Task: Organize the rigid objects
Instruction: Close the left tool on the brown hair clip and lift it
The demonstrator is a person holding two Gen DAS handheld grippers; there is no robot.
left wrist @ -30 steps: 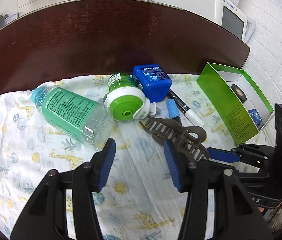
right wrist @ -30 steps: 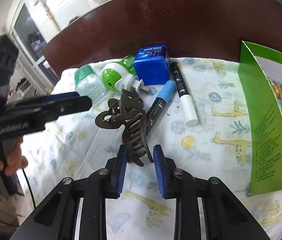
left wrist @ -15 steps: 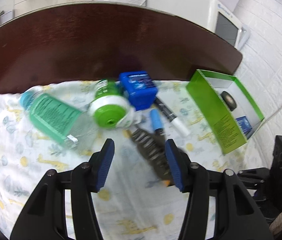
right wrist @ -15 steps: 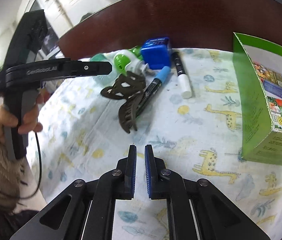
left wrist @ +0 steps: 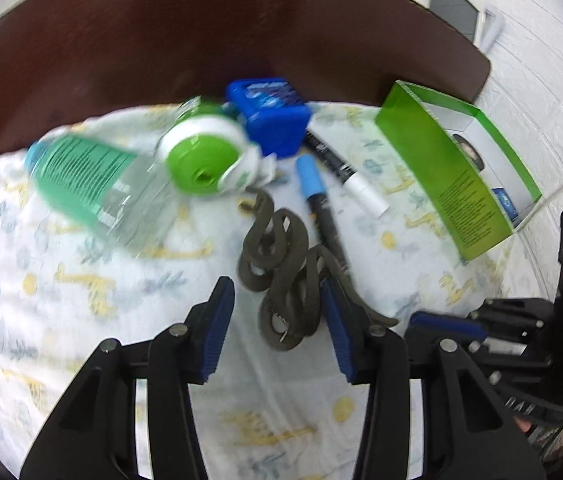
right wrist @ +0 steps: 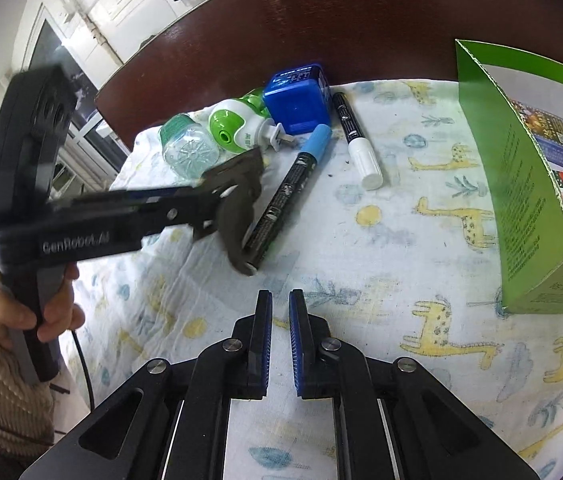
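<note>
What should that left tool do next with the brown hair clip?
Probably close the left gripper: its fingers are spread either side of the brown hair clip on the cloth, not yet squeezing it. The green box beside it stands open.

brown hair clip [left wrist: 281,264], green box [left wrist: 453,168], giraffe-print cloth [left wrist: 81,280]

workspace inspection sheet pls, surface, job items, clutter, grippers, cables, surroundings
surface: dark wood table under a giraffe-print cloth.
job's things: brown hair claw, blue-capped marker, white-capped marker, blue box, green-white device, clear bottle, all lying on the cloth; green carton holds a tape roll.
clutter: nothing seen.
grippers: left gripper open around the claw; right gripper nearly shut, empty.
cables: black cord below the left handle.
surroundings: white brick wall, white appliance.
</note>
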